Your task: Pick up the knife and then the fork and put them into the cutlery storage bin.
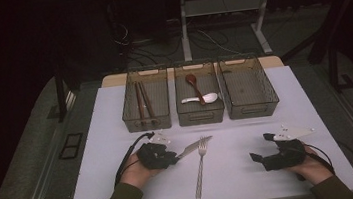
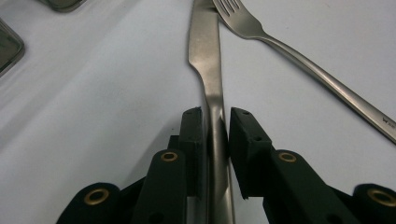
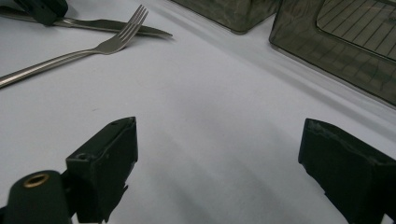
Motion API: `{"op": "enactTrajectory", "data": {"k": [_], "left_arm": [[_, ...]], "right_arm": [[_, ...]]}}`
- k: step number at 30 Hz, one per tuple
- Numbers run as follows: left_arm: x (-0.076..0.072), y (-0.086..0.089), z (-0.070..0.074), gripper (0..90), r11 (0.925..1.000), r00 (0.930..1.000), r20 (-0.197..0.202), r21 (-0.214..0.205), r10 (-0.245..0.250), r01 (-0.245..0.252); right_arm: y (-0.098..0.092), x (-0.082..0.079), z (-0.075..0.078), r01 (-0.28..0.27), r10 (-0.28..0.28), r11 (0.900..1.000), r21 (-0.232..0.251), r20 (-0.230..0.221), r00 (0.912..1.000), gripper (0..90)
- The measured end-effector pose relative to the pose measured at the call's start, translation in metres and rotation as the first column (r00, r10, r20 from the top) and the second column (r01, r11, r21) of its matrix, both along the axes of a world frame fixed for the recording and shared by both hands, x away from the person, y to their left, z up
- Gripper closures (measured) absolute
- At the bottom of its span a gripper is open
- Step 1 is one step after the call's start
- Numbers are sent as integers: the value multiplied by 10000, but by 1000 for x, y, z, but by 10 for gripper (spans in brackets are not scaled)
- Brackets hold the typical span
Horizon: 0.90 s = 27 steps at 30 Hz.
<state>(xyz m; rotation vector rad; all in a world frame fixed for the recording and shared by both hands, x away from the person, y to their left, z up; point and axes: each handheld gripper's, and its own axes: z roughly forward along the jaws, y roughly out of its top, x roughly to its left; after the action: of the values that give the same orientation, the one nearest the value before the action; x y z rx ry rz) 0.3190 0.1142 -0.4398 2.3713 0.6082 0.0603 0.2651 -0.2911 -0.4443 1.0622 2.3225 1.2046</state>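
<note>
A steel knife (image 1: 195, 146) lies on the white table, its blade crossing under the tines of a steel fork (image 1: 201, 169). My left gripper (image 1: 175, 157) holds the knife by the handle. In the left gripper view the black pads (image 2: 194, 135) close on the knife's (image 2: 205, 51) narrow handle from both sides, with the fork (image 2: 299, 56) just to its right. My right gripper (image 1: 261, 147) rests on the table at the right with its jaws wide apart and nothing between them (image 3: 219, 140). From there the fork (image 3: 70, 55), the knife (image 3: 116, 24) and the left gripper (image 3: 44, 9) appear at upper left.
Three dark see-through bins stand in a row at the back of the table (image 1: 124, 186). The left bin (image 1: 126, 105) holds brown chopsticks (image 1: 143, 102), the middle bin (image 1: 201, 116) holds a brown spoon (image 1: 192, 81) and a white spoon (image 1: 203, 98), and the right bin (image 1: 270, 91) has nothing in it.
</note>
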Motion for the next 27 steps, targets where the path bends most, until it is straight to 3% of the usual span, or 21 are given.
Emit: {"op": "enactTrajectory", "data": {"k": [3, 7, 14, 24, 27], "left_arm": [[-2, 0, -1, 752, 10000, 9999, 68, -29, 93, -93], [-8, -4, -1, 768, 9996, 9986, 529, 243, 99, -112], [-9, -6, -1, 795, 9989, 9988, 231, 194, 432, -437], [-8, -6, 1, 796, 9984, 9979, 507, 378, 404, -423], [-9, -4, 4, 796, 9976, 9968, 441, 120, 673, -678]], "right_arm": [[0, 0, 0, -9, 9, 10000, -6, 4, 10000, 120], [1, 0, 0, -19, 19, 10000, -19, -23, 10000, 120], [1, 0, 0, -15, 14, 10000, -46, -34, 10000, 120], [1, 0, 0, -54, 54, 10000, -4, 0, 10000, 120], [1, 0, 0, -48, 48, 10000, -25, -8, 10000, 120]]}}
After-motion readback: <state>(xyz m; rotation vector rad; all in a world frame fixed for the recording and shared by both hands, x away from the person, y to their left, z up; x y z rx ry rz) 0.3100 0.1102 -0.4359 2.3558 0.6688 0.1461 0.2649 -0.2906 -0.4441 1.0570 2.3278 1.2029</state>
